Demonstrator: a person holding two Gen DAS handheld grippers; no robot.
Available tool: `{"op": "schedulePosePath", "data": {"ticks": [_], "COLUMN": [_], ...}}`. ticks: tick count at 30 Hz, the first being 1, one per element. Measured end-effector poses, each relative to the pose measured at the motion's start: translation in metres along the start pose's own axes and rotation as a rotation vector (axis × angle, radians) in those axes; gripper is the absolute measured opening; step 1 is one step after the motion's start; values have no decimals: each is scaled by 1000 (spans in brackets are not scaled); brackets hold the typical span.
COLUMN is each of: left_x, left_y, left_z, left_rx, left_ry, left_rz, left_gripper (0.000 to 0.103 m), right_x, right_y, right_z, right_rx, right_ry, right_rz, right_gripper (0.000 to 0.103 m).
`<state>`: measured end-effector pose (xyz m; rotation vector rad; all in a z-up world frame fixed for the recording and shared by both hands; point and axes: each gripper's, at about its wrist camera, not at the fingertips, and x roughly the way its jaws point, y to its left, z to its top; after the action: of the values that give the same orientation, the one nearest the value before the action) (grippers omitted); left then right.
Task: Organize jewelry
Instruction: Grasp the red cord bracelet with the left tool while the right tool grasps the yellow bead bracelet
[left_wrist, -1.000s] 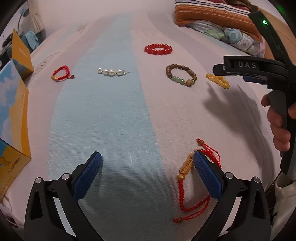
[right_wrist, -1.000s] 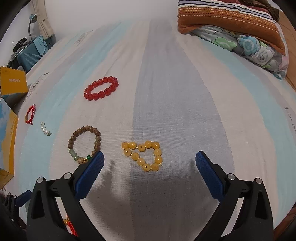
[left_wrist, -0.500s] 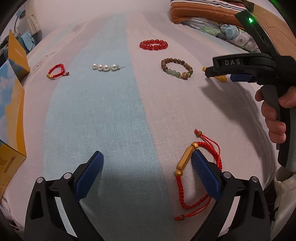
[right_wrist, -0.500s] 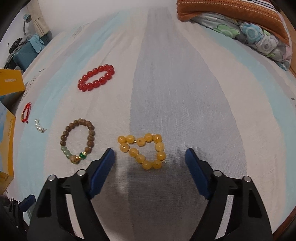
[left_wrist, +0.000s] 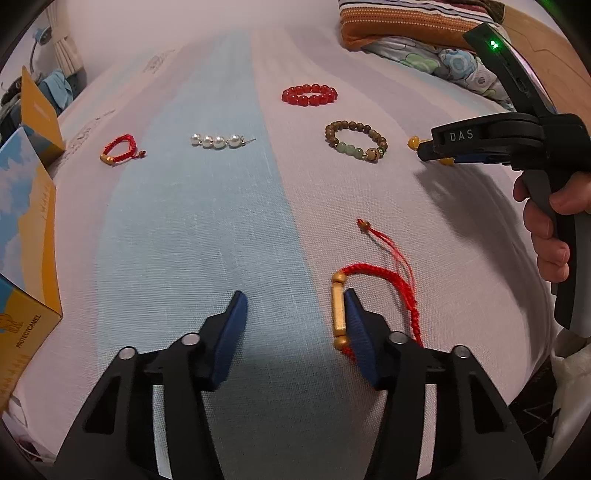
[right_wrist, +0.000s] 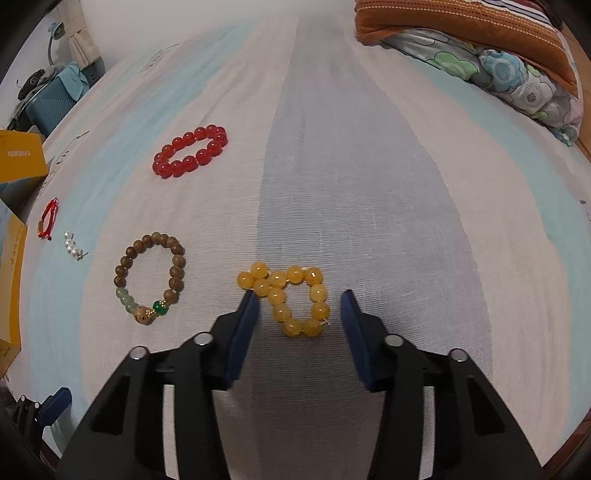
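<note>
Right tool (right_wrist: 299, 299) parted around yellow bead bracelet (right_wrist: 291, 301) — left tool (left_wrist: 293, 301) parted beside red cord bracelet (left_wrist: 373, 295)

The left claw (left_wrist: 293, 314) hangs open over the bed (left_wrist: 192, 229), its right finger touching the gold bar of a red cord bracelet (left_wrist: 373, 291). Farther off lie pearls (left_wrist: 218, 140) and a wooden bead bracelet (left_wrist: 356, 145).

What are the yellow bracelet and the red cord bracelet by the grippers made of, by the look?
Yellow bracelet: round, glossy, translucent honey-coloured beads with highlights; looks like polished stone, resin or glass, can't tell which. Red cord bracelet: matte braided textile cord with loose knotted tails, carrying a gold-coloured bar and small gold beads; metal or plated, not resolvable.
</note>
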<state>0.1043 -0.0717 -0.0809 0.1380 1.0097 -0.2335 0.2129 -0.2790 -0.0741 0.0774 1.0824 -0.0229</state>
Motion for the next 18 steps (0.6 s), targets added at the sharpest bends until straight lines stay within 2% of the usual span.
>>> {"op": "schedulePosePath", "data": {"ticks": [9, 11, 16, 18], "left_x": [0, -2, -5, -7], "left_y": [3, 4, 4, 5], "left_z": [1, 1, 1, 1], "left_rx": [-3, -5, -4, -10], "left_ry": [7, 2, -10, -16], "left_rz": [4, 5, 5, -1], "left_gripper": [20, 6, 4, 4], "right_x": [-1, -1, -2, -5], "right_y": [0, -1, -2, -2], "right_z": [0, 0, -1, 0], "right_rx": [-3, -1, 9, 12], "right_ry": [0, -2, -13, -25], "right_rz": [-1, -1, 0, -1], "right_gripper": [22, 19, 18, 14]}}
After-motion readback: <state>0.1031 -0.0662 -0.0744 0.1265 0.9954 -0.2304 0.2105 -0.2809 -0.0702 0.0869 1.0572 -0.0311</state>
